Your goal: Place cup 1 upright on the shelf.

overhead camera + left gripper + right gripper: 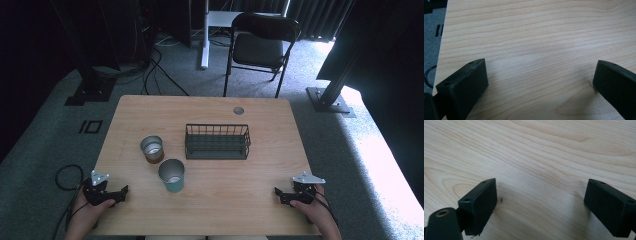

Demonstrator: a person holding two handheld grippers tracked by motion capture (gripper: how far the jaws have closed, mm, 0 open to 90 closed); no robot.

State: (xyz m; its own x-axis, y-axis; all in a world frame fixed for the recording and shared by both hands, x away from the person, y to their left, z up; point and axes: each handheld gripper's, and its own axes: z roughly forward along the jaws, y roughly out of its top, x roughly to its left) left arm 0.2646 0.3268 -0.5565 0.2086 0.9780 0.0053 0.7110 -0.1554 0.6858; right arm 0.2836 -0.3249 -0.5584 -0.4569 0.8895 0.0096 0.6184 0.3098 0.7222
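Two grippers rest low at the near edge of the wooden table (260,175), one at each corner, each held in a person's hand. The left gripper (123,190) sits at the near left corner with its jaws pointing inward across the tabletop; in the left gripper view its two black jaws stand wide apart with nothing but bare wood grain between them (540,75). The right gripper (276,192) sits at the near right corner, jaws pointing inward too, and the right gripper view shows them likewise spread wide over bare wood (540,192), with a tiny dark speck on the table by one jaw. Each gripper carries a grey three-cornered plate on top, and a cable trails from each toward the person.

Nearest the left gripper is a teal cup (172,175), upright and open-mouthed, standing near the front middle of the table, well apart from both grippers. Just behind it and a little left stands a second upright cup, a brown cup (152,149) with a shiny metal inside; the two are near each other but whether they touch is hard to tell. To their right, at the table's centre, sits a dark wire basket (217,142).

Beyond the table, a black folding chair (260,47) stands on grey carpet.
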